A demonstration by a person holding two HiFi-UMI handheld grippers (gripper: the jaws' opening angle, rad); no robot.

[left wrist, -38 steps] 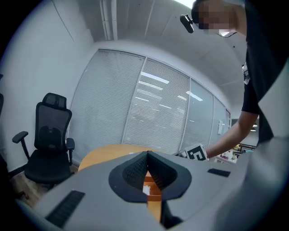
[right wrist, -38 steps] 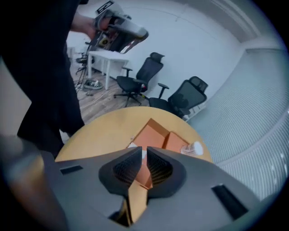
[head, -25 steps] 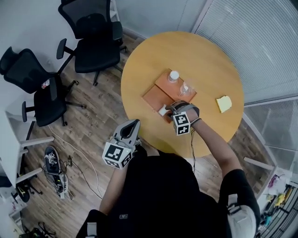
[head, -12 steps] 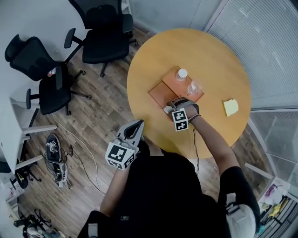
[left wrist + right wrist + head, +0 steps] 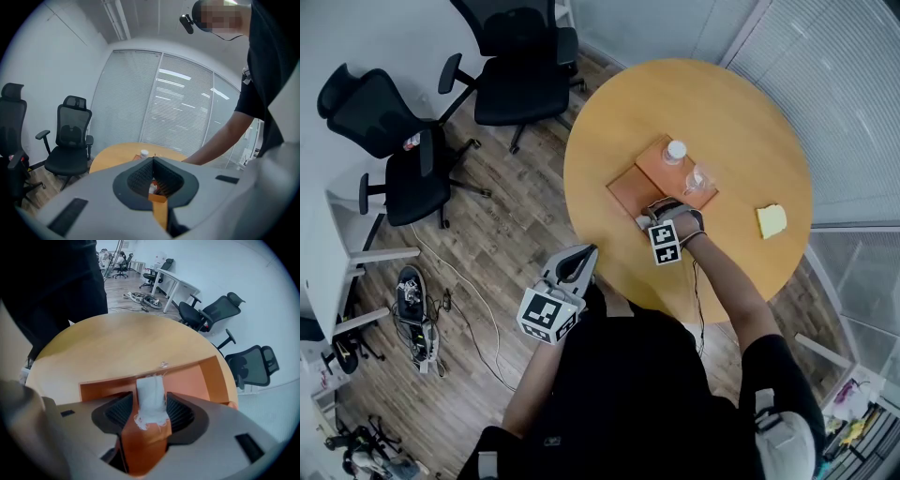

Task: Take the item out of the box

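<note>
An orange box (image 5: 635, 191) lies open in two flat halves on the round wooden table (image 5: 741, 122). My right gripper (image 5: 654, 217) hangs over the box's near edge. Its jaws are opening, and a small white frayed pad (image 5: 150, 389) lies between them. The pads stand close beside it and do not press on it. The white pad (image 5: 641, 222) shows at the box's near-left corner; I cannot tell whether it lies inside the box or on the table. My left gripper (image 5: 579, 261) is held off the table near my body, with its fingertips together and nothing in them.
A white-capped bottle (image 5: 676, 150) and a clear cup (image 5: 698, 178) stand on the box's far half. A yellow pad (image 5: 772, 221) lies at the table's right. Two black office chairs (image 5: 520, 56) (image 5: 394, 150) stand to the left, and cables and a shoe (image 5: 411, 305) lie on the floor.
The head view has shifted, so the table sits further right in frame. My right gripper stays at the box's near edge over the white pad. The left gripper keeps its place.
</note>
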